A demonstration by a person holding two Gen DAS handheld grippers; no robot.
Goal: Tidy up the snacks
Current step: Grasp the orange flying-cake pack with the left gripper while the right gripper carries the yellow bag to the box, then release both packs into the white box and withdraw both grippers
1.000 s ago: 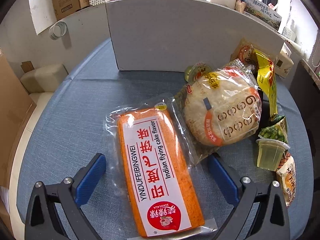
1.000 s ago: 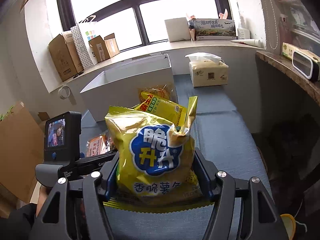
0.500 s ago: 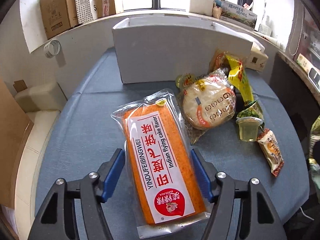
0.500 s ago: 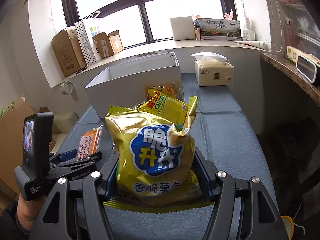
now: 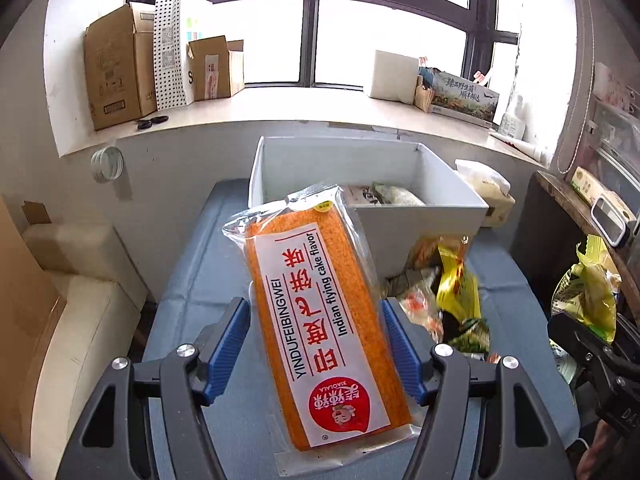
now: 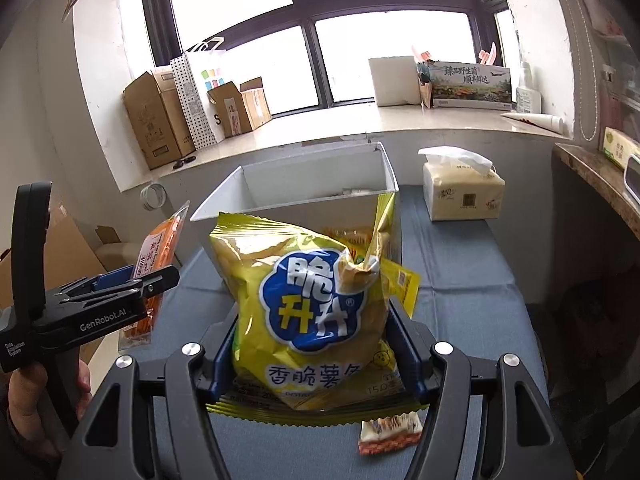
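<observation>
Both tools loaded, in front of the white bin (image 5: 416,216), which stands at the far end of the blue-covered desk (image 5: 192,264). The left tool (image 5: 316,344) clamps the orange flying-cake packet (image 5: 320,320) by its lower half, so most of the packet stands out beyond the pads, tilted toward the bin's near left corner and clear of the desk. The right tool (image 6: 316,356) grips the yellow crisp bag (image 6: 312,304) across its lower part, directly before the bin's near wall.

Risks, as judged from here: the long packet, held low, could pivot or slide in its slick wrapper; its leading end could catch the bin's rim rather than clear it. The puffed crisp bag could squirm out or be crushed. Two tools converging on one opening might collide.

Loose snacks (image 5: 456,292) lie heaped on the desk against the bin's front; a small wrapped snack (image 6: 390,432) lies nearer. A tissue pack (image 6: 464,188) sits right of the bin. Behind the bin, a windowsill carries cardboard boxes (image 5: 120,64) under a bright window.
</observation>
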